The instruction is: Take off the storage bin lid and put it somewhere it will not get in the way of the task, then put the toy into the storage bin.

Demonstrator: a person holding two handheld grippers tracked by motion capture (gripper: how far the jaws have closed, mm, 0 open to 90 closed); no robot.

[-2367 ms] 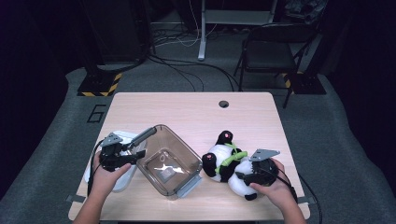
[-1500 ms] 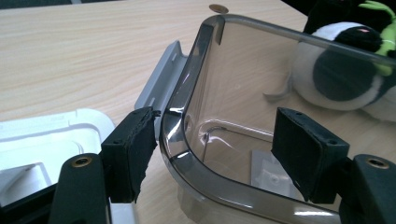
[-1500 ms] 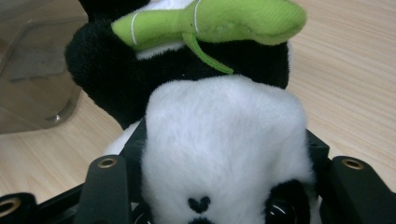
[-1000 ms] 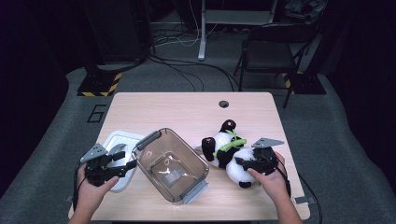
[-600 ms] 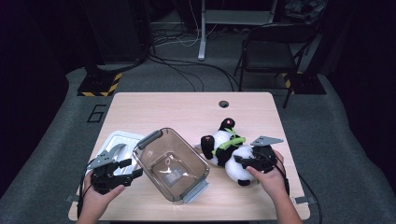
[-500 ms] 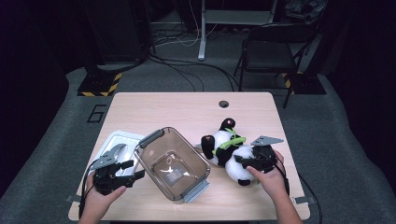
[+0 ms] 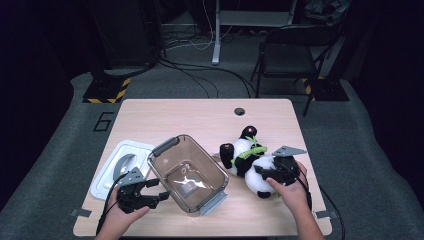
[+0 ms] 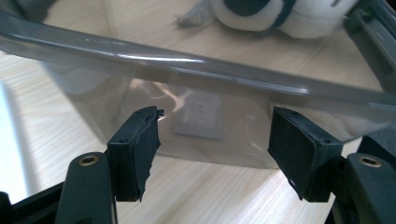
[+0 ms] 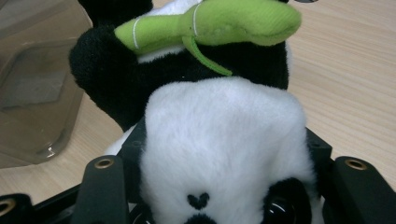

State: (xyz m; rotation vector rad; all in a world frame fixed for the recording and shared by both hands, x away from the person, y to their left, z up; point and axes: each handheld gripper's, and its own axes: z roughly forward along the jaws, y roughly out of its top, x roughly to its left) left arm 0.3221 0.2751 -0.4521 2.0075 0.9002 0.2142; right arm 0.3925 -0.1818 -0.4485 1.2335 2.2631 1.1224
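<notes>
A pale wooden tabletop (image 7: 165, 120) stands on grey carpet in a dark room, a black folding chair (image 7: 290, 55) behind it. The left gripper (image 7: 150, 192), fingers wide and just closing slightly with nothing between them, faces the clear plastic tub (image 7: 187, 172); the right gripper (image 7: 260, 172) clamps the black-and-white plush panda (image 7: 247, 157) beside the tub.

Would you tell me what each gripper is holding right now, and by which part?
The right gripper clamps the plush panda by its white head. The left gripper holds nothing; its jaws stand open beside the clear container.

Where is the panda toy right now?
In the high view the panda toy lies on the table's right side, right of the clear box, its head clamped in the right gripper.
</notes>
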